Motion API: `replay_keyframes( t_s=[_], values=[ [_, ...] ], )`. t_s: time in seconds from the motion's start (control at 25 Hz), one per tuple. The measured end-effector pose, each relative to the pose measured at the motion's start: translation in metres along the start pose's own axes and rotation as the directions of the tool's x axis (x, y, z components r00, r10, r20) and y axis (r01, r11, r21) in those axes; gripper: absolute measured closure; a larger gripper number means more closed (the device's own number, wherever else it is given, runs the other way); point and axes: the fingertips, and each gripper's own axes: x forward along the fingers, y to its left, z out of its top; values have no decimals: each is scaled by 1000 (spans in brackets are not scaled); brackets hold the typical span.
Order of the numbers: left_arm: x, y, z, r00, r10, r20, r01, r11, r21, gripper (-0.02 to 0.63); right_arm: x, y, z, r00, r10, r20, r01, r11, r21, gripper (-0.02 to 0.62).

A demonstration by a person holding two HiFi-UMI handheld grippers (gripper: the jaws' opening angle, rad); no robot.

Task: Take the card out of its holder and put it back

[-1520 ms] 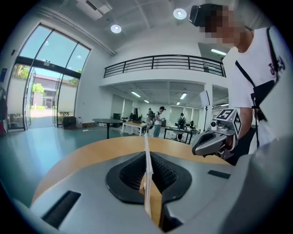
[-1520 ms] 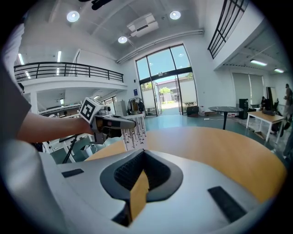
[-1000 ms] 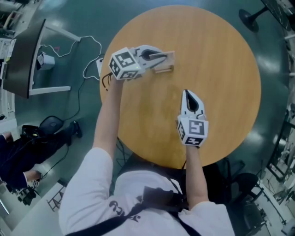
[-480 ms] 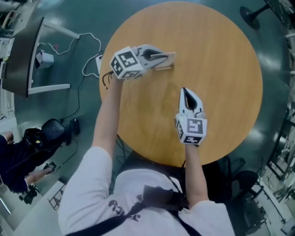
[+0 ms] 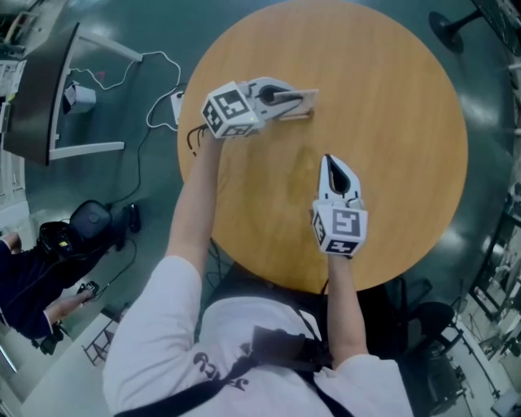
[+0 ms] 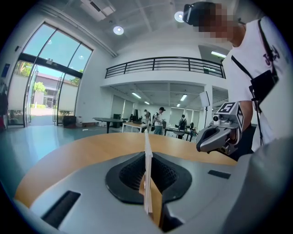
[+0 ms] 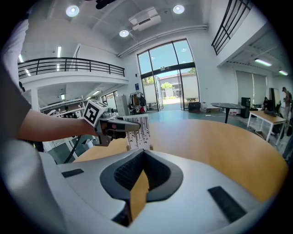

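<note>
1. Near me, the right hand-held gripper [image 5: 330,166] hasn't moved: clenched, empty, over the surface [image 5: 391,98].
2. Farther out, the left hand-held gripper [image 5: 298,99] is still grasping the card [image 7: 137,129], upright.
3. Card's lower edge remains at the holder [image 5: 293,117], toward the surface's far left.

Bright, sharp, lit by ceiling lamps [image 7: 72,10] (edges bulge, corners dark)

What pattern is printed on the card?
The card is white with black vertical marks; the right gripper view shows it best.
</note>
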Motion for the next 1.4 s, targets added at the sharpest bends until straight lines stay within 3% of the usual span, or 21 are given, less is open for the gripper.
replay_keyframes(
  t_s=[0.24, 0.48, 0.52, 0.64, 0.72, 1.04, 1.28, 1.4],
  values=[
    [4, -6, -38, 994, 26, -103, -26, 1000, 2, 582, -2, 2, -7, 1000, 2, -12, -2, 1000, -2, 575],
    [-2, -3, -38, 992, 78, -98, -83, 996, -45, 556, -2, -3, -7, 1000, -7, -18, 7, 1000, 1, 575],
    [-3, -1, -39, 991, 85, -106, -91, 995, -51, 534, -1, -3, -7, 1000, -6, -16, 6, 1000, 1, 575],
    [-8, 3, -53, 978, 116, -172, -132, 988, -82, 330, -2, -2, -5, 1000, -3, -9, 3, 1000, 0, 575],
    [-15, 8, -63, 963, 163, -214, -187, 978, -96, 282, -2, -1, -3, 1000, -1, -2, 1, 1000, -1, 575],
    [-69, -11, -56, 913, 393, -111, -408, 885, -225, 262, -22, 15, 7, 999, -6, 50, 6, 1000, -12, 575],
    [-121, -59, -31, 829, 557, -52, -545, 781, -304, 268, -49, 47, 20, 995, -1, 102, 4, 1000, -30, 575],
    [-141, -91, -12, 794, 607, -25, -581, 748, -321, 285, -64, 63, 25, 990, 11, 138, -7, 999, -31, 575]
  ],
)
